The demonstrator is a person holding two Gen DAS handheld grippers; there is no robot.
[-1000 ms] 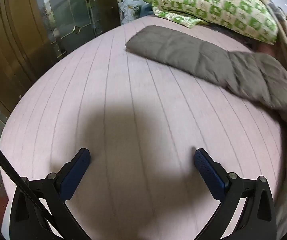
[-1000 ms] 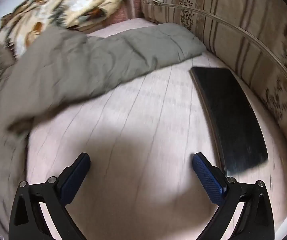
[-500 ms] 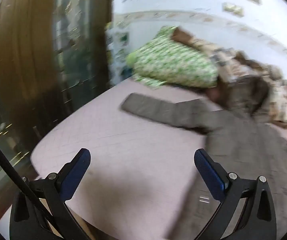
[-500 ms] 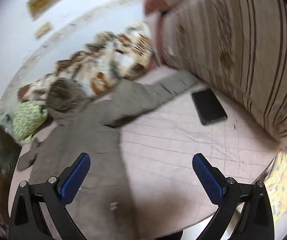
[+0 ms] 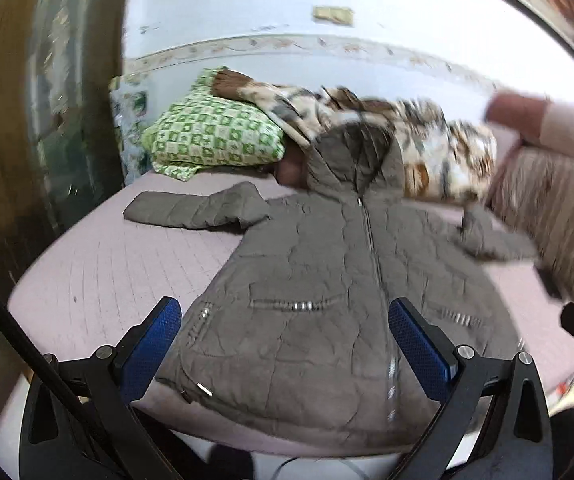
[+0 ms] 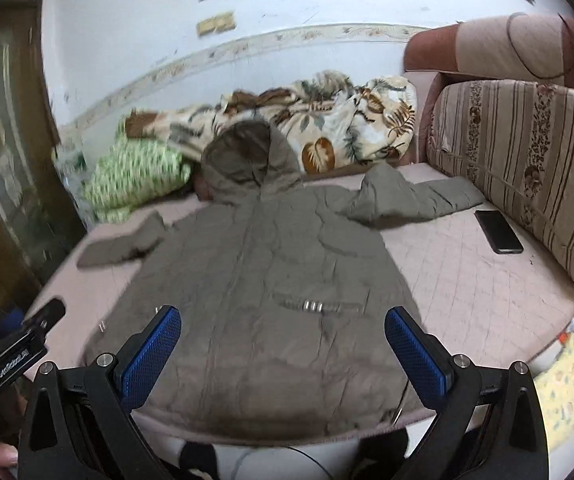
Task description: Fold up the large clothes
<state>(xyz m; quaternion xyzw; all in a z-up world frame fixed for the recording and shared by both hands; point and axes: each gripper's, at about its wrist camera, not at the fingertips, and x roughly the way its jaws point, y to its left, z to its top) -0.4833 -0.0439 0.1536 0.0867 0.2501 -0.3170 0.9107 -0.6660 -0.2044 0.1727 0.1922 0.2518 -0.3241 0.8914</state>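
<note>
A grey-brown hooded padded jacket (image 5: 315, 280) lies front up and zipped on the pink bed (image 5: 99, 272), sleeves spread out to both sides and hood toward the wall. My left gripper (image 5: 285, 340) is open above the jacket's lower hem, holding nothing. In the right wrist view the same jacket (image 6: 263, 280) fills the middle, and my right gripper (image 6: 283, 344) hangs open over its hem, empty too. The left sleeve (image 6: 121, 242) and right sleeve (image 6: 415, 200) lie flat on the bed.
A green checked pillow (image 5: 215, 136) and a leaf-print blanket (image 6: 327, 120) sit at the head of the bed. A striped cushion (image 6: 535, 168) lines the right side, with a black phone (image 6: 498, 231) beside it. A dark wooden door (image 5: 27, 120) stands left.
Both grippers have pulled back and risen from close over the bed surface near the sleeves to the foot of the bed, so the whole jacket is now in view. Both stayed open.
</note>
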